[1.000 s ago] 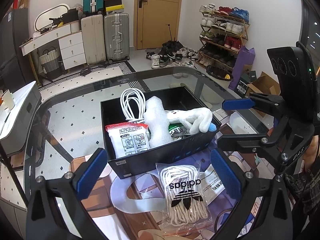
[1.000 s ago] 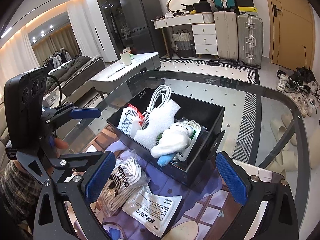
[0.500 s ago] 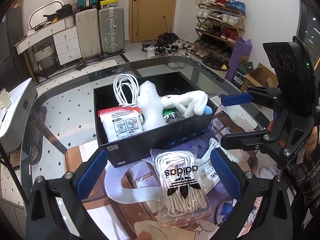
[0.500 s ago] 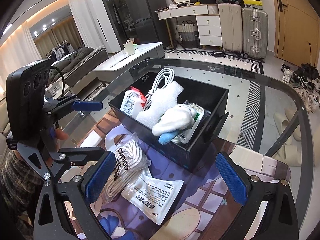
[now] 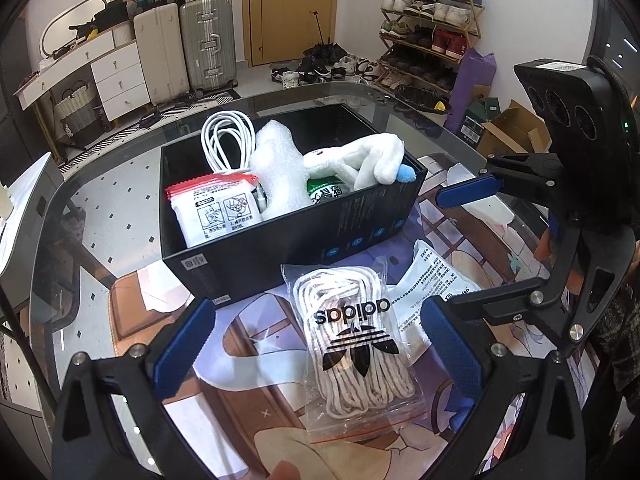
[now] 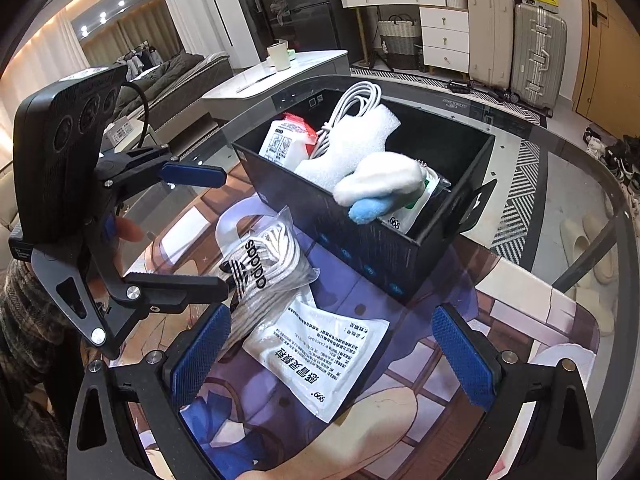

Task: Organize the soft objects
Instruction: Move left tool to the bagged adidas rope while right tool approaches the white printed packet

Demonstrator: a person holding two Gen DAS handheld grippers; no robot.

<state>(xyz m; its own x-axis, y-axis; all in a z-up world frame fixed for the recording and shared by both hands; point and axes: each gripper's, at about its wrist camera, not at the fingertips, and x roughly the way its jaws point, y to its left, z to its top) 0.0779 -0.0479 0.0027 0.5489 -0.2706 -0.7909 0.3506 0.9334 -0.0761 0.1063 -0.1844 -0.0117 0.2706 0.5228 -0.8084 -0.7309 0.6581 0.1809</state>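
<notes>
- Mostly done, we'd judge: black box [image 5: 288, 236] on the glass counter [image 5: 100, 208] already holds a red-topped sachet [image 5: 216, 208], a coiled white cable [image 5: 228, 140], a bubble-wrap roll [image 5: 280, 172], a white plush toy [image 5: 360, 160] with a blue tip, and a green-printed packet [image 5: 324, 194] underneath it.
- Left outside: the adidas bag of white laces [image 5: 352, 332] and the white 999 sachet [image 6: 324, 356]. Both lie flat on the printed mat [image 5: 248, 344], just in front of the box's near wall, sachet partly tucked under the lace bag.
- Our left tool [image 5: 316, 344] hangs over the lace bag, fingers spread wide, nothing between them, not touching the bag as far as we can tell.
- Our right tool [image 6: 332, 352] sits above the 999 sachet, also wide apart and empty.
- Remaining, by our read: two pickups and two drops. Box is crowded on the left; free room looks to be at the far right corner.
- Risk: slippery plastic bags, thin sachet lying flat, hard to pinch.
</notes>
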